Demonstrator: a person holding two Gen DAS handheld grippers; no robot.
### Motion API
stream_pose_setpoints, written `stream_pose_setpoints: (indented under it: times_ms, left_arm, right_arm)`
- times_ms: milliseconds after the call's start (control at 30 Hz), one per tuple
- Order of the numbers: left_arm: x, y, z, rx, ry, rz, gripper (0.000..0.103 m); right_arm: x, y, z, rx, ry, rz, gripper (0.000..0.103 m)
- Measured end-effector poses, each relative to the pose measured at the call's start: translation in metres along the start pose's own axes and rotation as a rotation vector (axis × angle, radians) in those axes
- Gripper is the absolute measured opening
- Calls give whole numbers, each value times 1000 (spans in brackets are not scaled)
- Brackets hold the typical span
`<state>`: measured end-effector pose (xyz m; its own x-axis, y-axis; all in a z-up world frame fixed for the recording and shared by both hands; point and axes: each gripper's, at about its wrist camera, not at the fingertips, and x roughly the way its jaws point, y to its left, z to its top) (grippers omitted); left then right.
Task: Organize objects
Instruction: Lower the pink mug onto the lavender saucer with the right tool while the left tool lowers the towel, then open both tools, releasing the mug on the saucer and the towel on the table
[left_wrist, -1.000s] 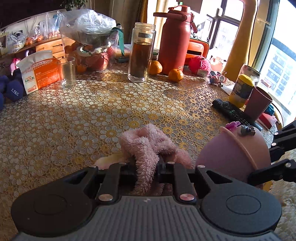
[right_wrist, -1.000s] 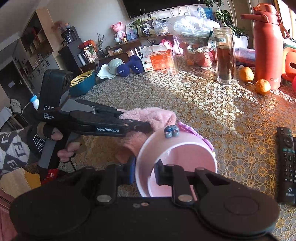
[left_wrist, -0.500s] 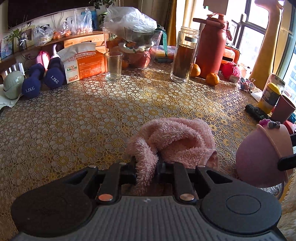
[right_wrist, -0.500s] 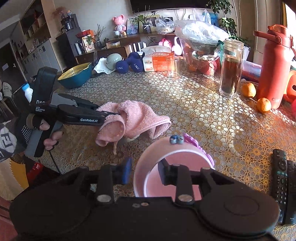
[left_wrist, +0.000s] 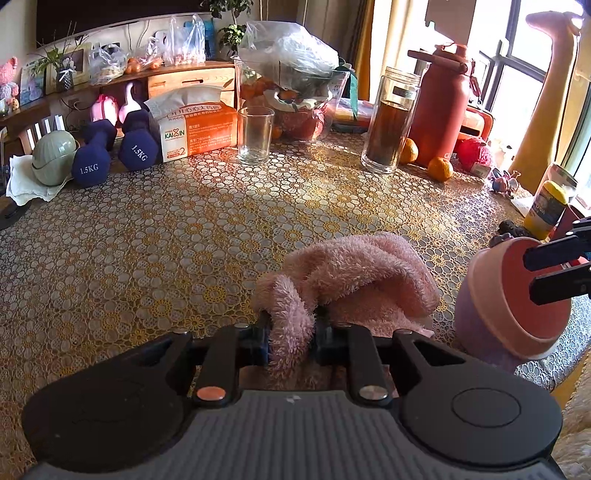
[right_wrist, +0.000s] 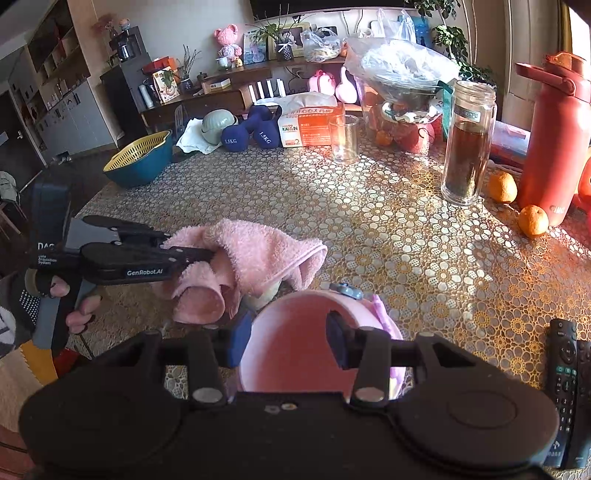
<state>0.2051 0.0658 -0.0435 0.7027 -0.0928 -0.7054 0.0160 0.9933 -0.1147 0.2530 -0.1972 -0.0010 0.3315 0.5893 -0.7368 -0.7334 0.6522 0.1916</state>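
Observation:
My left gripper (left_wrist: 291, 326) is shut on a fluffy pink towel (left_wrist: 354, 273), held bunched just above the patterned tablecloth (left_wrist: 184, 229). In the right wrist view the left gripper (right_wrist: 207, 254) and the towel (right_wrist: 255, 254) are at left, and the towel drapes over a small pale object. A pink cup (right_wrist: 306, 332) with a small grey ornament on its rim is tilted toward the right camera. My right gripper (right_wrist: 286, 341) has its jaws spread wider than half a second ago; one finger is outside the rim, one inside. The cup also shows in the left wrist view (left_wrist: 513, 306).
At the table's back stand two blue dumbbells (left_wrist: 110, 155), a tissue box (left_wrist: 199, 129), an empty glass (left_wrist: 255, 134), a tea jar (left_wrist: 388, 122), a red flask (left_wrist: 439, 107), oranges (left_wrist: 439, 168) and a bagged fruit bowl (left_wrist: 295, 92). Remotes (right_wrist: 561, 373) lie at right; a blue-and-yellow colander (right_wrist: 140, 158) at far left.
The left gripper has lifted and pulled the towel back, spreading it. The right gripper's fingers have opened wider around the pink cup's rim.

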Motion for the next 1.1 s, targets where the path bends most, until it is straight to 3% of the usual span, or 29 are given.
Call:
stream_pose_setpoints:
  times_ms: [367,433,500,567,667,733,900,967,1033,1100]
  left_arm:
    - [-27,-1,0,-14,-55,-36,33]
    - [-34,-3,-1,-12,-70,-41,48]
    - [-42,-6,-3,-12,-90,-43,56]
    - [-49,-9,-3,-10,-104,-42,57]
    - [-60,-13,-4,-13,-124,-46,63]
    - [-68,-16,-6,-16,-143,-47,75]
    - [-85,-26,-12,-10,-171,-55,83]
    - [-89,-29,-14,-13,-175,-59,90]
    - [-94,-34,-17,-20,-183,-57,102]
    - [-98,-38,-21,-20,-190,-58,103]
  right_arm:
    - [-4,-14,-2,62,0,-48,47]
    - [-5,-14,-4,74,-9,-52,47]
    - [-8,-13,-6,77,-21,-61,48]
    - [-11,-13,-7,90,-39,-59,50]
    - [-15,-10,-8,86,-63,-72,57]
    - [-19,-9,-9,88,-89,-74,62]
    - [-37,1,-20,84,-167,-88,77]
    - [-43,4,-25,90,-193,-88,82]
    - [-50,7,-33,101,-223,-88,88]
    - [-56,12,-41,104,-252,-101,93]
